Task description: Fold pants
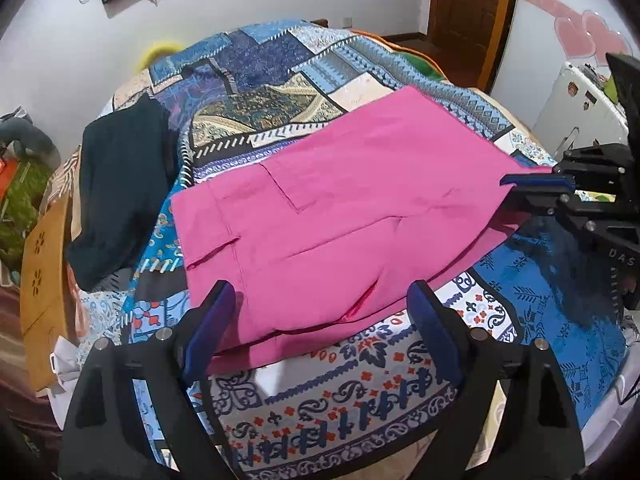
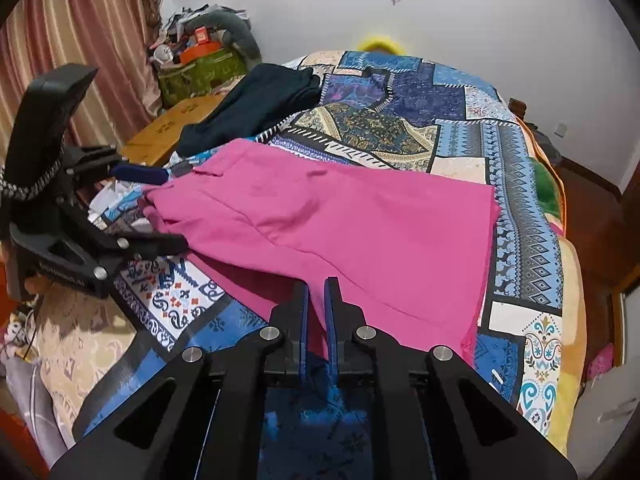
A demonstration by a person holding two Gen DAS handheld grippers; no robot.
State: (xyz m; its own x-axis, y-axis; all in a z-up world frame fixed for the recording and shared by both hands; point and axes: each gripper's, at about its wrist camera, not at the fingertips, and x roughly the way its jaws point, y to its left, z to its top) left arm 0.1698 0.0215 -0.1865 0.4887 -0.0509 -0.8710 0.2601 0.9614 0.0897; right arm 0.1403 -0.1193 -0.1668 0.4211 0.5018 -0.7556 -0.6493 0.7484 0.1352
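Note:
Bright pink pants [image 1: 340, 208] lie flat on a blue patchwork bedspread [image 1: 340, 400]. My left gripper [image 1: 322, 296] stands open at their near edge, one blue-padded finger on either side of the cloth, with the pads apart from it. In the right wrist view the same left gripper [image 2: 160, 208] frames the waistband end of the pants [image 2: 340, 220]. My right gripper [image 2: 316, 292] is shut, and a fold of pink cloth shows pinched between its pads. The left wrist view shows the right gripper [image 1: 520, 188] clamped on the pants' far right corner.
A dark folded garment [image 1: 120, 192] [image 2: 256, 108] lies on the bed behind the pants. A wooden stool [image 1: 44, 272] [image 2: 172, 128] stands beside the bed, with a clutter pile [image 2: 200, 52] and curtain [image 2: 80, 20] beyond. A white cabinet [image 1: 580, 108] is on the other side.

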